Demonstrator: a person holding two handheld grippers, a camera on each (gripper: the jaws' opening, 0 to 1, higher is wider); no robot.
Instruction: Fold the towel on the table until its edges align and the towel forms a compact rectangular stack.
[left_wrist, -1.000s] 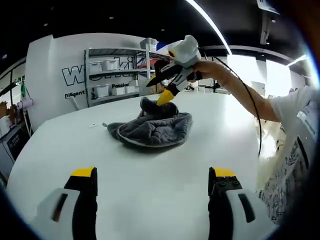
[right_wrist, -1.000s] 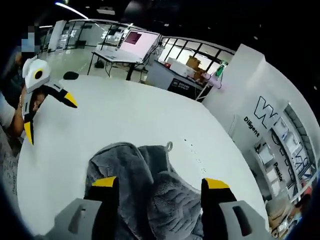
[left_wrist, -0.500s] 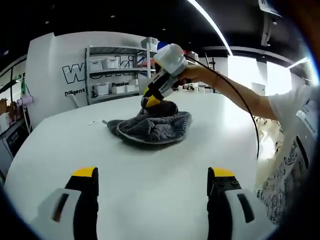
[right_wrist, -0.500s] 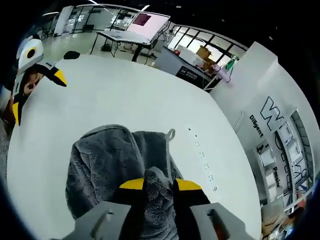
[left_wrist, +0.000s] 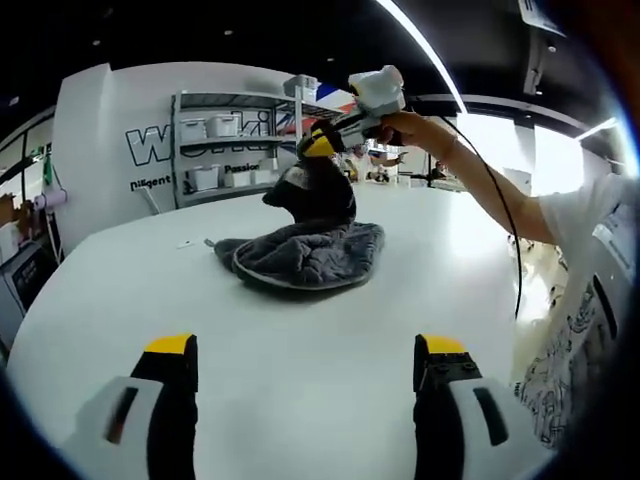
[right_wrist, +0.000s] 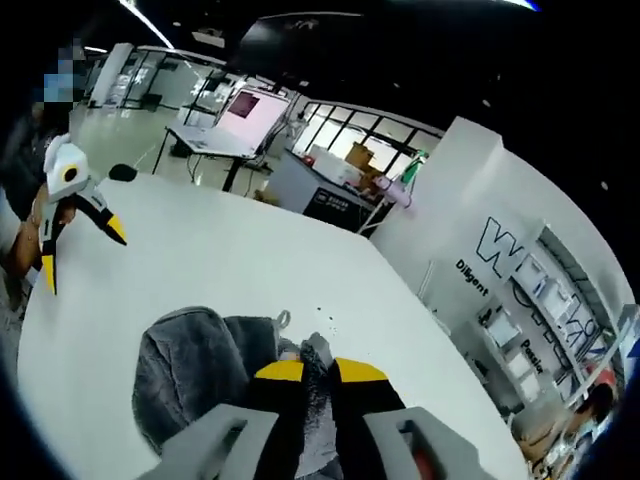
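Note:
A grey towel (left_wrist: 305, 252) lies crumpled on the white round table (left_wrist: 300, 350). One part of it (left_wrist: 315, 190) is pulled up off the heap. My right gripper (left_wrist: 320, 143) is shut on that raised part, as its own view shows with the yellow-tipped jaws closed on grey cloth (right_wrist: 315, 365). The rest of the towel (right_wrist: 190, 370) hangs and rests below. My left gripper (left_wrist: 305, 350) stands open near the table's front edge, nothing between its jaws. It is also in the right gripper view as the left gripper (right_wrist: 75, 240), open, well apart from the towel.
Metal shelves with white bins (left_wrist: 225, 150) stand behind the table by a lettered wall. A cable (left_wrist: 500, 220) hangs from the person's arm (left_wrist: 480, 190) at the right. Desks and a screen (right_wrist: 245, 110) stand beyond the table.
The right gripper came down onto the towel, shut on a fold, and has now lifted that part up above the heap. The left gripper has stayed put and open.

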